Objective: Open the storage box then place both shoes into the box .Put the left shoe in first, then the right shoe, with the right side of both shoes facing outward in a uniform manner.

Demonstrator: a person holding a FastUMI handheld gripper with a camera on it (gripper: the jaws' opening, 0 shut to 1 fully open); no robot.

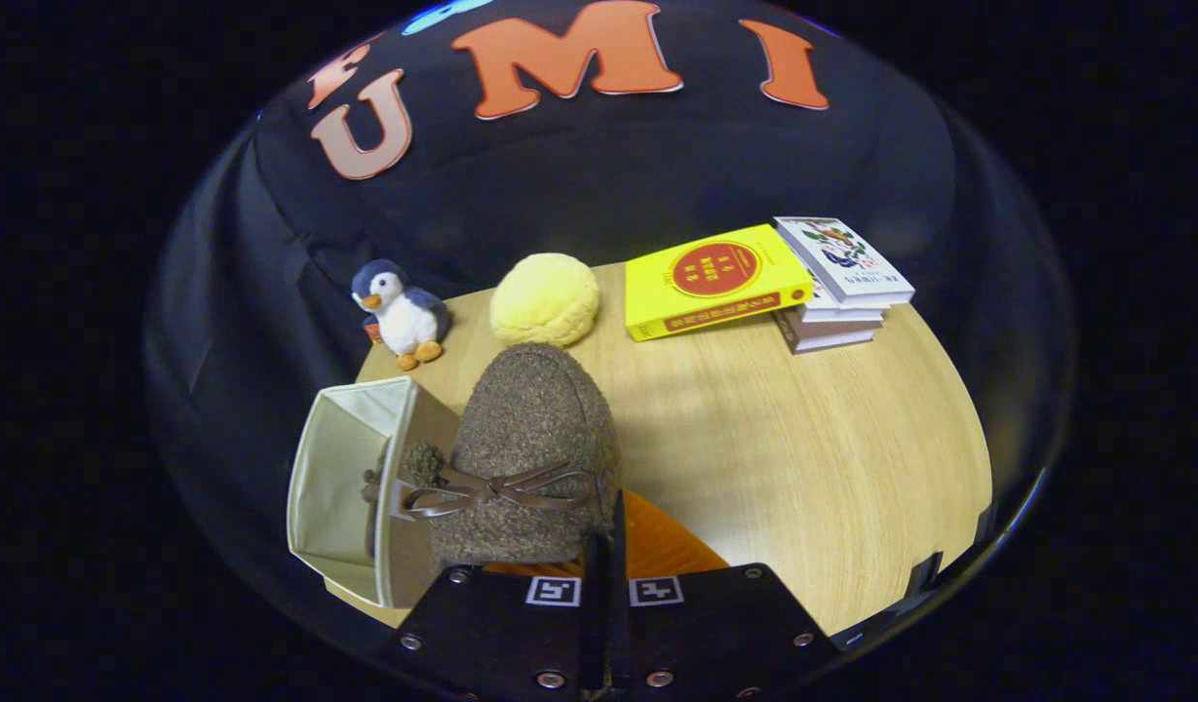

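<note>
Second shoe [530, 439] was being carried to the open box [350, 478].
It was pinched at the heel by the closed gripper [603, 546]; lowering beside the first shoe [389, 478] seemed needed next.

Shoe [535, 439] right of storage box [350, 487], penguin toy [401, 312] beyond.

Shoe [530, 448] seemingly hides storage box [350, 487] contents.
</note>
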